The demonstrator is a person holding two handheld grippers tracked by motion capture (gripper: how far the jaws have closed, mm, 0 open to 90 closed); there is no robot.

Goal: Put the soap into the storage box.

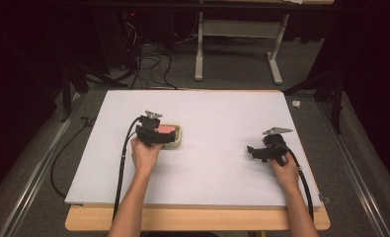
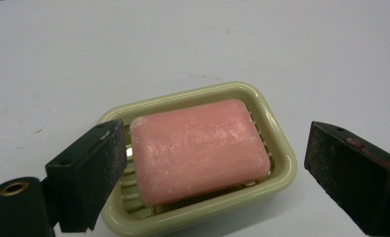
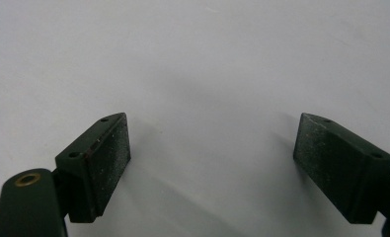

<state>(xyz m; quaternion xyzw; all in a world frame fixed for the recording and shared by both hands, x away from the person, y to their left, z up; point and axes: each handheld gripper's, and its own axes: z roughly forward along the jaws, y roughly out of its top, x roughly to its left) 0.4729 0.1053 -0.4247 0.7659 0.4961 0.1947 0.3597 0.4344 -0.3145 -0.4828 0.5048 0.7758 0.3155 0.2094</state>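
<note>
One white table top (image 1: pixel 222 148) spreads across the high view, lying on one wooden bench whose edge runs along the near side. Two grippers are on it, one per hand. The left gripper (image 1: pixel 152 132) sits at the left-middle of the board, right at the near end of the dish; the right gripper (image 1: pixel 259 152) rests well apart on the right side, over bare white surface.

Left gripper view now: jaws spread wide, one pad either side of one pale green soap dish (image 2: pixel 281 148), neither pad seen touching it. In the dish lies one pink soap bar (image 2: pixel 197 148), flat on the ribbed floor, filling most of the tray.

Right gripper view: jaws also spread wide, two black pads with bare white table between them.

Tally: one board, two grippers, one dish, one bar.
</note>
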